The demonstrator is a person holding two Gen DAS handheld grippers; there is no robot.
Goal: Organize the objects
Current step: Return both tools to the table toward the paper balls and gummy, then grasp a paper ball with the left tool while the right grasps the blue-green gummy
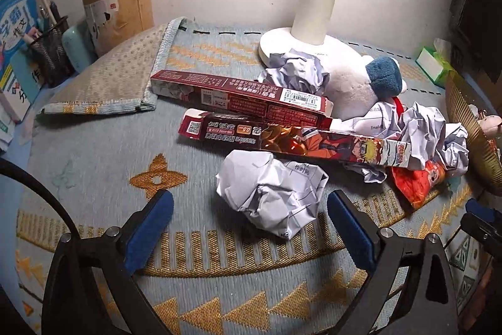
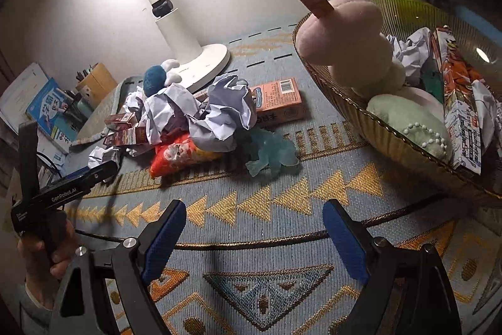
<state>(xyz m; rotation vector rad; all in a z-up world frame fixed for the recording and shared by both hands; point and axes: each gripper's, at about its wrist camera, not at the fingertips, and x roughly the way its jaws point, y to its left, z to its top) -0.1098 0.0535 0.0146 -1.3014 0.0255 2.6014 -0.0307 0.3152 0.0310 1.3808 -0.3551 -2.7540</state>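
My left gripper stands open low over the patterned mat, with a crumpled paper ball lying just beyond and between its blue pads, untouched. Behind the ball lie an orange cartoon box and a dark red box. More crumpled paper, an orange snack bag and a white-and-blue plush sit further back. My right gripper is open over bare mat, with nothing between its fingers. To its right a gold basket holds a pink plush, a green plush, paper and packets.
A white lamp base stands against the back wall. A folded cloth, cardboard pen box, mesh pen cup and books crowd the far left. A pink carton and a blue translucent toy lie beside the pile.
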